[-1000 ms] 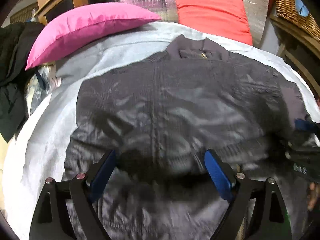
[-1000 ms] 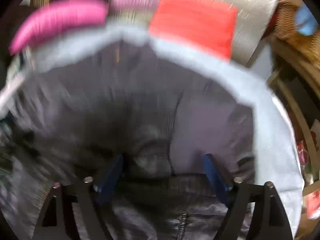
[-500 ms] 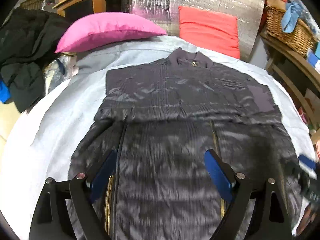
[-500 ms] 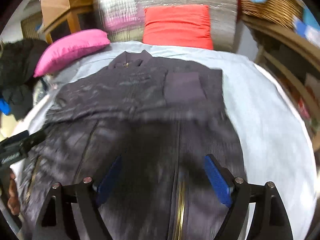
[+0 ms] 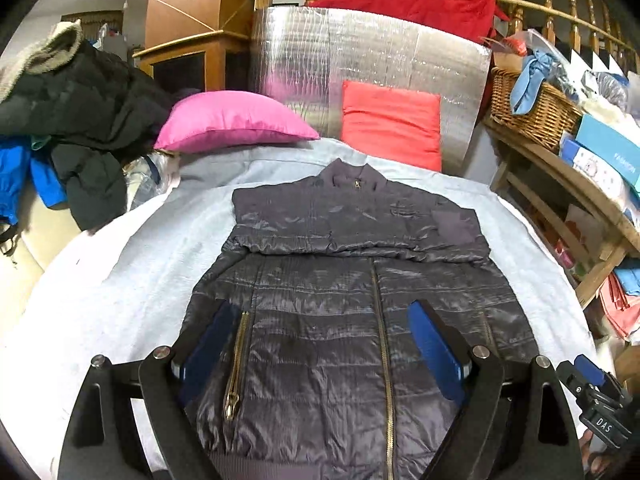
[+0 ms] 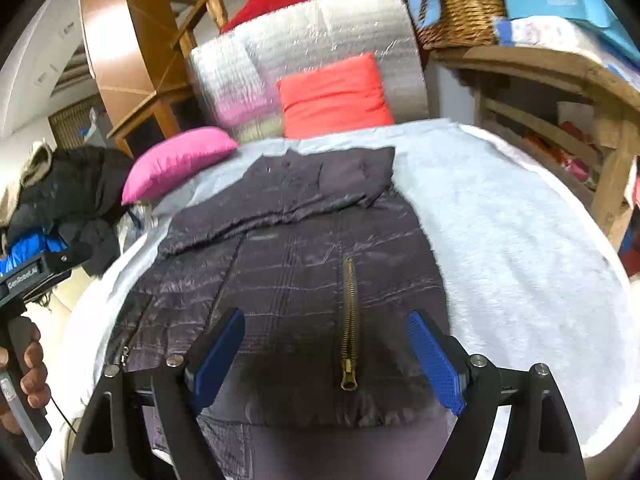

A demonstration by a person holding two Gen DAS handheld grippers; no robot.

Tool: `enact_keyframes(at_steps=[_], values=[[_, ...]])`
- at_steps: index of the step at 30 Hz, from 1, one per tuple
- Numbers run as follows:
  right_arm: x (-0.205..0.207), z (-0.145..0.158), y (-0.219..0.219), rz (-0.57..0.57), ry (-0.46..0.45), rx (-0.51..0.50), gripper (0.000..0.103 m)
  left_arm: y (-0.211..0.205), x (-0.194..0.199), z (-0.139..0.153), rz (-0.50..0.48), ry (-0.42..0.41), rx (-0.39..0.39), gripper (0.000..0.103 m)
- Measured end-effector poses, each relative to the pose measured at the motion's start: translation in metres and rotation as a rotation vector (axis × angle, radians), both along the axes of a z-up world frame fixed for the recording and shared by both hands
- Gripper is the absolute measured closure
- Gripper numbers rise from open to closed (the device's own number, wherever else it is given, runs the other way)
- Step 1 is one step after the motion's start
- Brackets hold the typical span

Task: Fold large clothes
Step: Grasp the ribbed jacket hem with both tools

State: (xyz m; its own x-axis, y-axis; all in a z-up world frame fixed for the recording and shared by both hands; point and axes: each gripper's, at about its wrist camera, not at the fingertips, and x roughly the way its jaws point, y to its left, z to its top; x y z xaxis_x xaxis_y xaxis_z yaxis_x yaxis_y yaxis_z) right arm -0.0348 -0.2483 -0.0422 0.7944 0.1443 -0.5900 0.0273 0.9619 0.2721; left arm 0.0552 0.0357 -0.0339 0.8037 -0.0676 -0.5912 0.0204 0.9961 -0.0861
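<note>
One dark quilted jacket (image 5: 352,280) lies flat in the centre of the frame on the grey-sheeted bed (image 5: 132,280), sleeves folded across its chest. Two pillows sit above it: one pink pillow (image 5: 232,122), one red pillow (image 5: 392,128). The left tool (image 5: 320,344) and right tool (image 6: 326,354) both gape released, grasping nothing.

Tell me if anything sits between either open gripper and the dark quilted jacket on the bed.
Nothing visible does. The left gripper and right gripper both hang open right over the jacket, whose sleeves are already folded across the chest. The pink pillow and red cushion lie beyond the collar, clear of both.
</note>
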Motion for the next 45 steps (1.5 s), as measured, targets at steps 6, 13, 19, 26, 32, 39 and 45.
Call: enact_keyframes(at_steps=[6,13,19,26,32,39,45], values=[[-0.027,-0.002,-0.014,-0.033,-0.016,-0.004,0.017,0.014,-0.028,-0.021,0.023,0.019,0.017,0.013],[-0.049,-0.036,-0.053,-0.112,0.084,0.043,0.017,0.08,-0.036,-0.09,0.193,0.198,-0.03,0.013],[-0.043,-0.064,-0.071,-0.101,0.169,0.14,0.017,0.107,-0.036,-0.119,0.255,0.27,-0.05,0.013],[-0.037,-0.097,-0.084,-0.098,0.25,0.26,0.017,0.119,-0.043,-0.144,0.261,0.35,-0.097,0.013],[-0.032,-0.095,-0.076,-0.037,0.231,0.287,0.017,0.123,-0.052,-0.156,0.234,0.387,-0.156,0.013],[-0.017,-0.1,-0.061,0.0,0.247,0.288,0.017,0.129,-0.05,-0.166,0.238,0.407,-0.19,0.013],[-0.012,-0.105,-0.053,0.025,0.27,0.287,0.02,0.132,-0.044,-0.171,0.227,0.415,-0.226,0.017]])
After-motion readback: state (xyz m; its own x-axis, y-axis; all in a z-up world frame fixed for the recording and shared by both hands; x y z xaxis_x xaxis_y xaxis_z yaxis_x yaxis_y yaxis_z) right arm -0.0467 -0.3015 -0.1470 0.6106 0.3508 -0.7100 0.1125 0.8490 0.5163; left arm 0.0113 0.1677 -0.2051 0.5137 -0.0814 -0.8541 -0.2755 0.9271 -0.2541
